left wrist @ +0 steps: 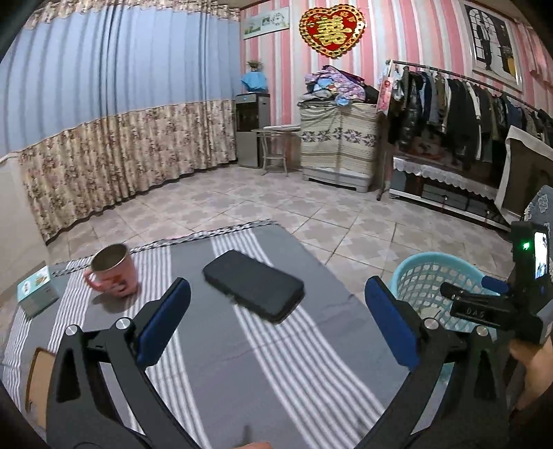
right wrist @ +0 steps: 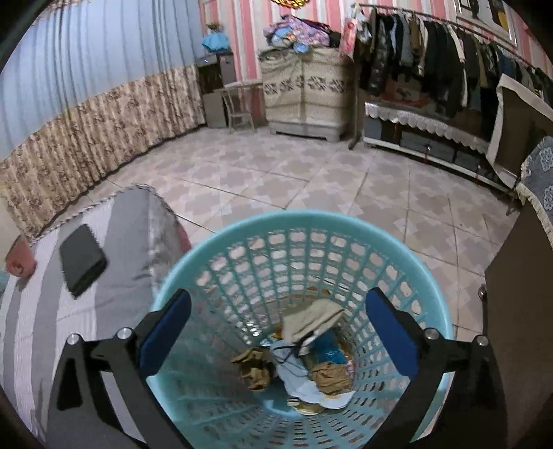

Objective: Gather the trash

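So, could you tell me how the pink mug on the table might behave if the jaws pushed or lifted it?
The mug looks rigid, with a metal-looking inside, so probably not fragile. It stands upright on soft cloth, so a high push might tip it. Its smooth round wall could slip; the handle may give better grip.

Lived-in home, bedroom or bed-sitting rm by the look of it. Pink-striped wallpaper (left wrist: 276, 69) w/ red-and-gold heart wall ornament (left wrist: 331, 29) and framed picture (left wrist: 492, 41) up high. Full-length curtains (left wrist: 114, 114), blue over floral, along one wall. Open clothes rail (left wrist: 459, 100) packed w/ dark jackets, lace-trimmed low cabinet (left wrist: 439, 179) beneath. Cloth-draped cupboard (left wrist: 337, 145) piled w/ folded bedding (left wrist: 331, 84). Water dispenser (left wrist: 250, 127) in the corner, small round side table (left wrist: 274, 145) beside it. Patterned tile floor (left wrist: 276, 207). Up close: striped grey cloth (left wrist: 224, 328) over a table, pink mug (left wrist: 114, 271) and phone (left wrist: 252, 285) on top, teal plastic wastebasket (right wrist: 242, 228) alongside on the floor.
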